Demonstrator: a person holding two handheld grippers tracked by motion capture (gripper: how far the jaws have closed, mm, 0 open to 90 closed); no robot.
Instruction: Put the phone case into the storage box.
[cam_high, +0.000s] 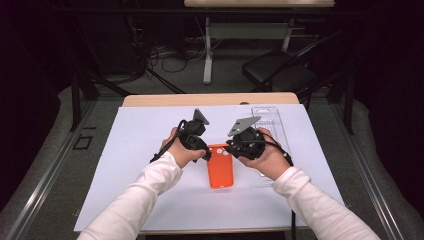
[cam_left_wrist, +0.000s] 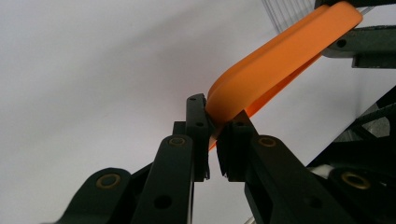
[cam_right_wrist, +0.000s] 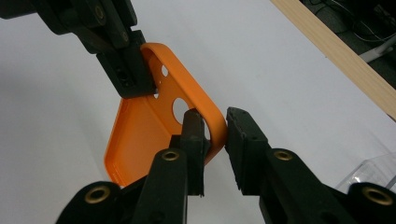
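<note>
Your left gripper pinches one top corner of the case, your right gripper clamps the other — its long axis runs toward you.

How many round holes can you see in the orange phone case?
3 in the orange phone case in the right claw view: one large hole beside the right claw, two small ones near the left claw. More may be hidden behind the claws.

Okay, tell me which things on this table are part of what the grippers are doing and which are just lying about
In use:
- orange phone case, far end lifted
- left gripper, shut on one corner
- right gripper, jaws astride the other corner's rim

Lying about:
- clear plastic tray
- white sheet covering the table
</note>
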